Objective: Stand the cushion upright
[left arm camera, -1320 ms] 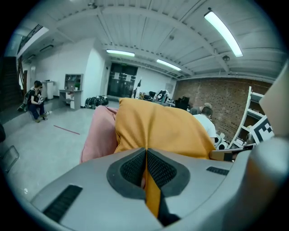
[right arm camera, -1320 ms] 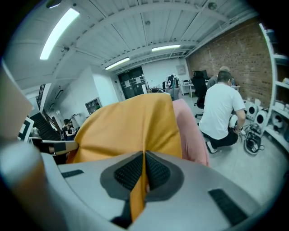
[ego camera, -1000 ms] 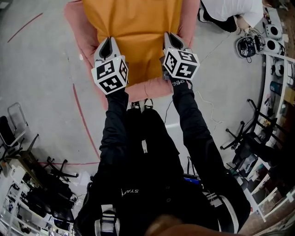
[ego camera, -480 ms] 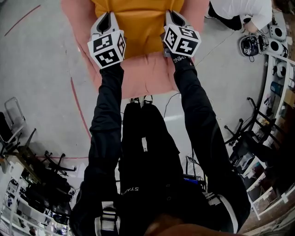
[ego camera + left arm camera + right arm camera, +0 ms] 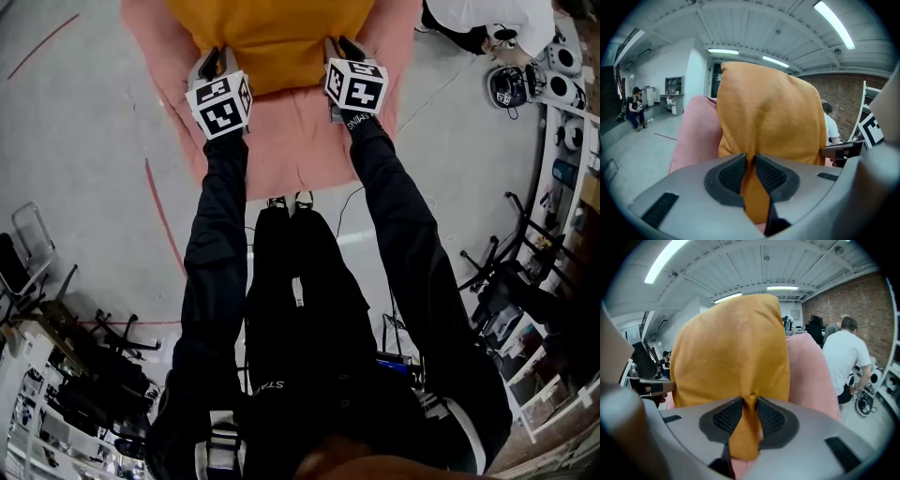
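Though unseen overhead, left fingers (image 5: 732, 174), right fingers (image 5: 727, 417) opening; orange cushion (image 5: 768, 117) between

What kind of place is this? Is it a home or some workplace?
Most likely a workshop or lab hall, not a home. There is a bare brick wall, long strip lights overhead, a grey floor marked in red, and shelves loaded with equipment.

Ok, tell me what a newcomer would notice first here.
The big orange cushion fills the top middle of the head view, set against pink padding. The left gripper and right gripper each have a fold of its near edge between their jaws, which are opening.
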{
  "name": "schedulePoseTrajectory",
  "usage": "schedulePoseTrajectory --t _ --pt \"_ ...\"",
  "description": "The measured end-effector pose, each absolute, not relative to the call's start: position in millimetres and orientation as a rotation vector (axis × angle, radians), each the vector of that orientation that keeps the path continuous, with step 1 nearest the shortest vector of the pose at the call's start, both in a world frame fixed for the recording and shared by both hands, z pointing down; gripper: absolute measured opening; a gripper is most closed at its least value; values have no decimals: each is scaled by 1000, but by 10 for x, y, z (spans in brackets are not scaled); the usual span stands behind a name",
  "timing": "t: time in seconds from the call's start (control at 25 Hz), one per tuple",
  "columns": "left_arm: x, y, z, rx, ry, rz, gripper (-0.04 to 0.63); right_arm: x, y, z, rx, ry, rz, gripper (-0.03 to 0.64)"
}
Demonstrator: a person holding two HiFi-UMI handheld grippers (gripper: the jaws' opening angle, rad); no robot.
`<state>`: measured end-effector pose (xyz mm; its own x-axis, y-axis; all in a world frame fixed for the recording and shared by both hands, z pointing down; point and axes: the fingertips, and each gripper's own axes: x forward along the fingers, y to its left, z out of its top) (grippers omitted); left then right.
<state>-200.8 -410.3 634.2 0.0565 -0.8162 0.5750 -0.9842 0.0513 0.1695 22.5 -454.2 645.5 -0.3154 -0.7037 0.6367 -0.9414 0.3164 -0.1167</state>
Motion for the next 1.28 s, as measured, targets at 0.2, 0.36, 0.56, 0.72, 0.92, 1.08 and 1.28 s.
schedulePoseTrajectory --t 0.2,0.36,0.56,0.72,0.92,1.08,1.28 --pt "-2045 -3929 6115 1794 -1803 409 77 436 -4348 6155 1506 -2098 689 123" --pt "-1982 -3633 5663 1820 -1825 351 75 495 -3956 5706 1522 -2139 683 85" --pt "-1723 -3175 5024 1878 -1826 256 29 363 -3413 5071 1490 -2219 646 35" --pt "-1538 -2724 4434 1914 -1837 177 3 144 -2961 4424 1466 -2342 627 15" --pt "-1300 -2196 3996 1965 -1786 140 2 22 -2395 3891 1442 -2436 626 14" --pt "-1199 -1901 3606 2008 -1761 136 0 16 -2050 3501 1458 -2469 588 14" --pt "-920 -1768 2857 2134 -1747 52 0 107 -1850 2846 1475 -2549 460 14"
